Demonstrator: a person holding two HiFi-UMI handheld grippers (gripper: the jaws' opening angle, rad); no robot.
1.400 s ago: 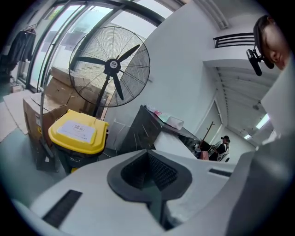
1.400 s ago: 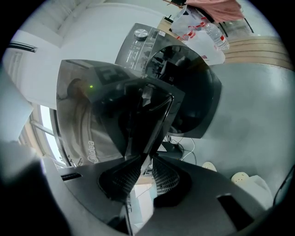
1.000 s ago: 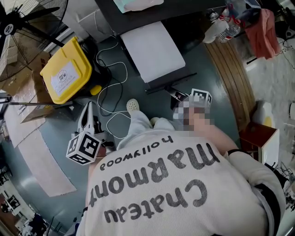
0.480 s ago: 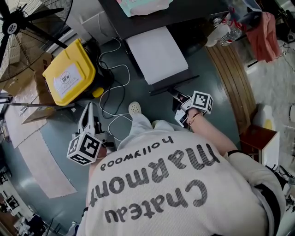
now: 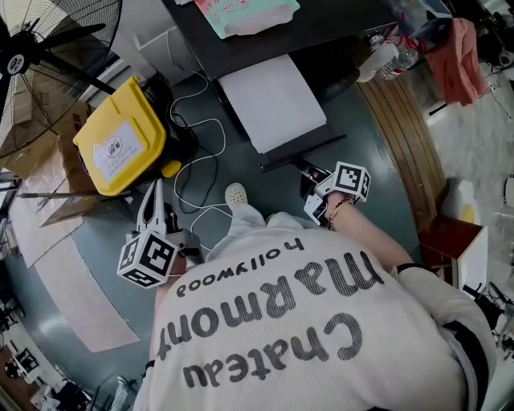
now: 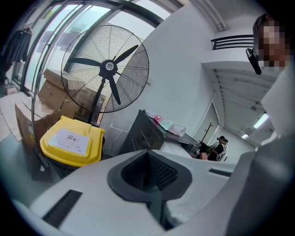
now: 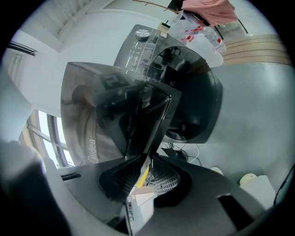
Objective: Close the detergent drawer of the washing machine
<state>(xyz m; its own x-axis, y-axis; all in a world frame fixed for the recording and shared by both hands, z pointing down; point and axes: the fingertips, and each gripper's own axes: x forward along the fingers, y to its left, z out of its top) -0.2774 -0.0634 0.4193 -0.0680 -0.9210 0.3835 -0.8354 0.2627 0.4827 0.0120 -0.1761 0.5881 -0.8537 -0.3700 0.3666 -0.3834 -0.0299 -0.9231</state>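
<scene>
The washing machine (image 5: 265,40) is dark, with a round door (image 7: 198,92). Its detergent drawer (image 5: 273,100) stands pulled out, white on top, with a dark glossy front panel (image 7: 133,110). My right gripper (image 7: 140,168) is shut on the lower edge of that panel; in the head view my right gripper (image 5: 307,170) sits right at the drawer's front bar (image 5: 301,150). My left gripper (image 5: 152,193) hangs apart at the left over the floor, pointing towards the yellow bin. In its own view the left gripper (image 6: 154,184) has its pads together with nothing between them.
A yellow bin (image 5: 120,144) and a standing fan (image 5: 32,48) are at the left, with cardboard boxes behind. White cables (image 5: 197,160) trail over the floor beside my shoe (image 5: 234,193). A pink packet (image 5: 245,12) lies on the machine; bottles (image 5: 393,56) and a red cloth (image 5: 462,56) are at the right.
The head view has shifted a little. My right gripper keeps its hold on the drawer front, and the drawer sticks out about as far as before. The left gripper shows no clear move.
</scene>
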